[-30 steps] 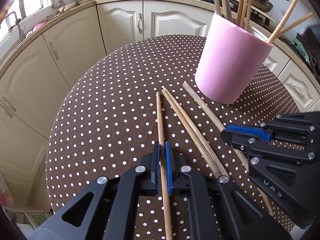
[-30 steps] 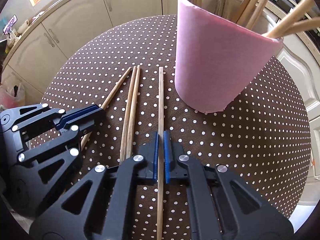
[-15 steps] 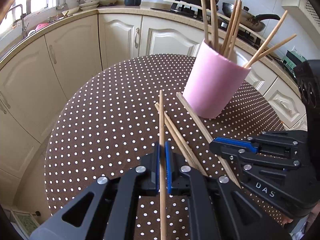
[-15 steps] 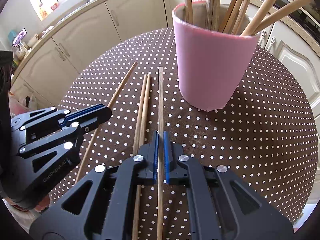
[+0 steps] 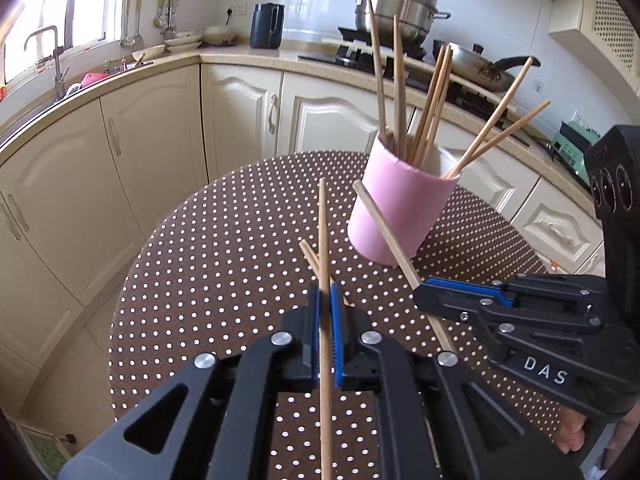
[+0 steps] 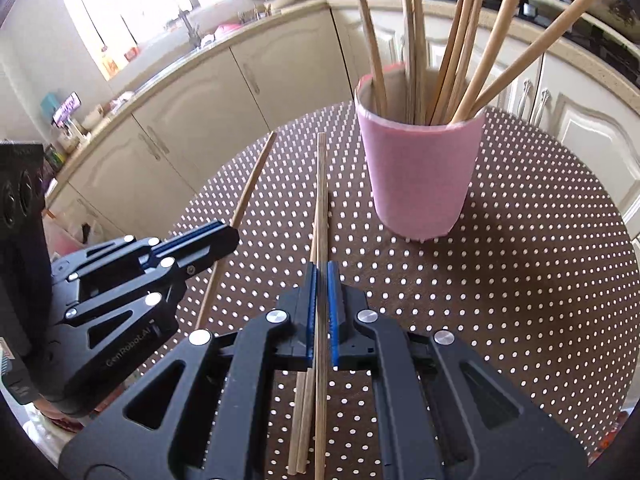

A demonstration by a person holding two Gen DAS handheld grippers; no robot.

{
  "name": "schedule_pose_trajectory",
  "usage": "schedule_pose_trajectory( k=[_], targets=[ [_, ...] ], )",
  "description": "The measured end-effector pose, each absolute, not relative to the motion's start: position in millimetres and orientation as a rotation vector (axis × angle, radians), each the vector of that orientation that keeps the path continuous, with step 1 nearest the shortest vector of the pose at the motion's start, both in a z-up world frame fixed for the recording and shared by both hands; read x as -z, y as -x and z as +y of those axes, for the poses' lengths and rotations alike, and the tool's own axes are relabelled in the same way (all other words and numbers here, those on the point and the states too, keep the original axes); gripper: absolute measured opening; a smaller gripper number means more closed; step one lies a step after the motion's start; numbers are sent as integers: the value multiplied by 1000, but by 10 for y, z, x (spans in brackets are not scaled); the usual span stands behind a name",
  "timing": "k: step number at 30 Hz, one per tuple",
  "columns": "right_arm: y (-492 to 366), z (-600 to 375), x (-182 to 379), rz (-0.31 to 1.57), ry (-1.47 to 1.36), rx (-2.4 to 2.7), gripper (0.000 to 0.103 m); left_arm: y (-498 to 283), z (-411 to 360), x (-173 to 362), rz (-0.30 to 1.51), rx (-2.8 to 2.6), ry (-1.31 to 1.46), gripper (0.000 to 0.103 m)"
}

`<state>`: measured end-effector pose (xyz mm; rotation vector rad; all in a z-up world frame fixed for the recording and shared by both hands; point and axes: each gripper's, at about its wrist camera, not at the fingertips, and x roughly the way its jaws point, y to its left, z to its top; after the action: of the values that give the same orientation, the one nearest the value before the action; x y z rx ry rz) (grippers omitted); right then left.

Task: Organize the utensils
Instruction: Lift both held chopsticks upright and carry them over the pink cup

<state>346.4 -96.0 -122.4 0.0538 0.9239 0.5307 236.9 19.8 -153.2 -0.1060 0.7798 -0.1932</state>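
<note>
A pink cup (image 5: 400,216) holding several wooden chopsticks stands on the round brown dotted table (image 5: 224,264); it also shows in the right wrist view (image 6: 420,176). My left gripper (image 5: 325,300) is shut on one chopstick (image 5: 322,232) and holds it raised, tip toward the cup. My right gripper (image 6: 321,276) is shut on another chopstick (image 6: 321,184), also lifted. It shows in the left wrist view (image 5: 384,232) crossing in front of the cup. A pair of chopsticks (image 6: 302,412) lies on the table below the right gripper.
Cream kitchen cabinets (image 5: 132,152) curve behind the table. A stove with a steel pot (image 5: 396,8) and a pan stands at the back right. A sink with a tap (image 5: 52,64) is at the far left.
Both grippers have risen from the table and tilted up, each lifting its chopstick clear of the cloth. The pair of chopsticks stayed on the table.
</note>
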Motion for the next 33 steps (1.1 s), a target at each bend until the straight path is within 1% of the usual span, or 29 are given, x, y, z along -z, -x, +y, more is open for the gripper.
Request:
schedule_pose_trajectory(
  k=[11, 22, 33],
  targets=[
    [-2995, -1392, 763, 699, -159, -568, 6, -2068, 71, 1204, 610, 184, 99, 6],
    [-2618, -1655, 544, 542, -249, -588, 6, -1844, -1, 881, 441, 110, 39, 6],
    [-2532, -1866, 263, 369, -307, -563, 6, -1819, -101, 577, 320, 169, 40, 6]
  ],
)
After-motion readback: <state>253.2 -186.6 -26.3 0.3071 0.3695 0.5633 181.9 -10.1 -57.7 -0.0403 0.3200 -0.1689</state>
